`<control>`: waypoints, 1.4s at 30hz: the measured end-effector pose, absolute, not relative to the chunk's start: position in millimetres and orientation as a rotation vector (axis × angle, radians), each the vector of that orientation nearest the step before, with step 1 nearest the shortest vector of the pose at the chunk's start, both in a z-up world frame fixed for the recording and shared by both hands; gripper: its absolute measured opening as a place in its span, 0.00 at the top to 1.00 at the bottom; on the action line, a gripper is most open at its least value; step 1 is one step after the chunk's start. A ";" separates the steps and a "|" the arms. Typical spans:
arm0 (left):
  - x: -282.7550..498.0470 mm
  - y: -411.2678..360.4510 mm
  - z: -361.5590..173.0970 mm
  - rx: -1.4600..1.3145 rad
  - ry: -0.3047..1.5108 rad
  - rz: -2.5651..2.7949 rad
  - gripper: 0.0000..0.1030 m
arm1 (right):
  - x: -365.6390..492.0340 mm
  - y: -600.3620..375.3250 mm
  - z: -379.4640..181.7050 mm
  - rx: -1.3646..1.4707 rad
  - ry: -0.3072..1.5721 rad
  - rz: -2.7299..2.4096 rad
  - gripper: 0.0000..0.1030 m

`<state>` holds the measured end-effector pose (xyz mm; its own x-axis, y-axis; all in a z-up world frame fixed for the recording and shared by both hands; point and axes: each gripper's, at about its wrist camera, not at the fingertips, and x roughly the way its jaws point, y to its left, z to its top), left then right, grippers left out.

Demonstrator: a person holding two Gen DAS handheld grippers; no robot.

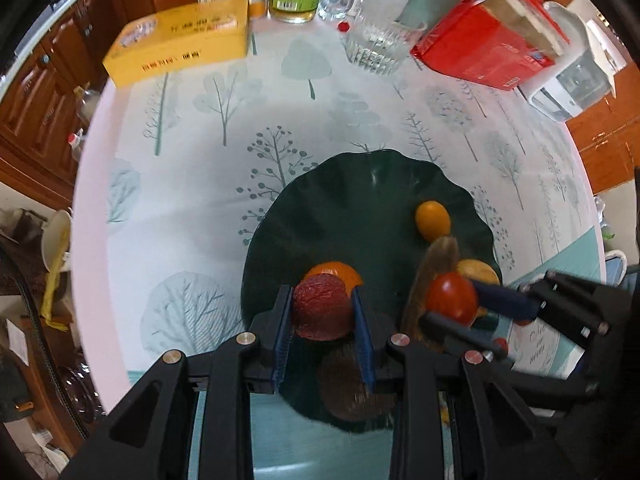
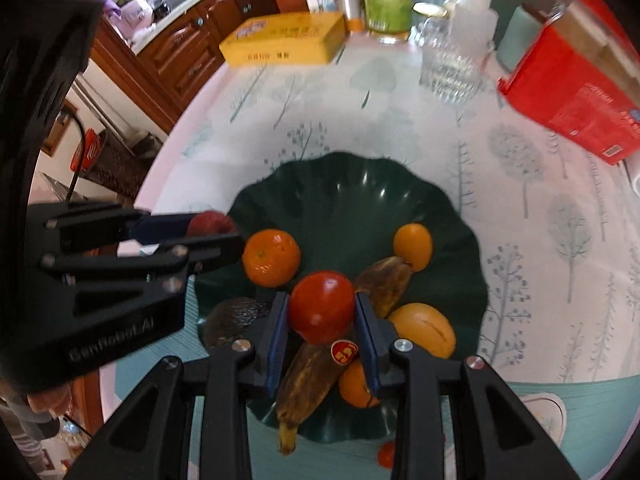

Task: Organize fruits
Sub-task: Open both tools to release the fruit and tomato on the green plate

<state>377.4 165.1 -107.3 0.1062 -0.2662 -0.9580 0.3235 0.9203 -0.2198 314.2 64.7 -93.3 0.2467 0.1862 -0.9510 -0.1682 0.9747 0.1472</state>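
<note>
— Left wrist view first: what's the left tool point(image 1: 322, 312) got?
— It's clamped on a dark red wrinkled fruit point(image 1: 320, 312), right over the near part of the green plate point(image 1: 360, 200). A tangerine point(image 1: 344, 274) sits just behind it.
— And the right tool point(image 2: 322, 312)?
— Pinching a red tomato point(image 2: 322, 306) between its blue pads, above a browned banana point(image 2: 308, 376) lying on the plate.
— What else is on that plate?
— An orange-yellow fruit point(image 2: 424, 328) beside the banana, and a smaller one point(image 2: 413, 246) further in. The plate stands by the table's near edge.
— Beyond it?
— A glass dish point(image 1: 374, 46) mid-table, then a yellow box point(image 1: 180, 40) and red carton point(image 1: 488, 48) towards the table's far edge.
</note>
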 end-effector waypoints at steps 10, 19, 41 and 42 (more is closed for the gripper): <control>389.7 139.5 -127.0 0.035 1.398 -0.503 0.73 | 322.7 75.3 -112.3 -0.031 1.284 0.288 0.67; 390.0 138.2 -127.3 0.025 1.405 -0.504 0.67 | 316.7 69.7 -106.7 -0.040 1.261 0.310 0.63; 339.2 153.6 -63.1 0.076 1.275 -0.443 0.41 | 277.7 39.9 -74.3 0.043 1.211 0.256 0.63; 335.3 155.4 -58.8 0.075 1.267 -0.439 0.39 | 274.4 38.2 -71.2 0.049 1.207 0.254 0.63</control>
<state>335.3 155.4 -58.8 0.2277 -0.2779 -0.9332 0.3590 0.9148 -0.1849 274.4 38.2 -71.2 0.3316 0.2200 -0.9174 -0.1678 0.9707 0.1721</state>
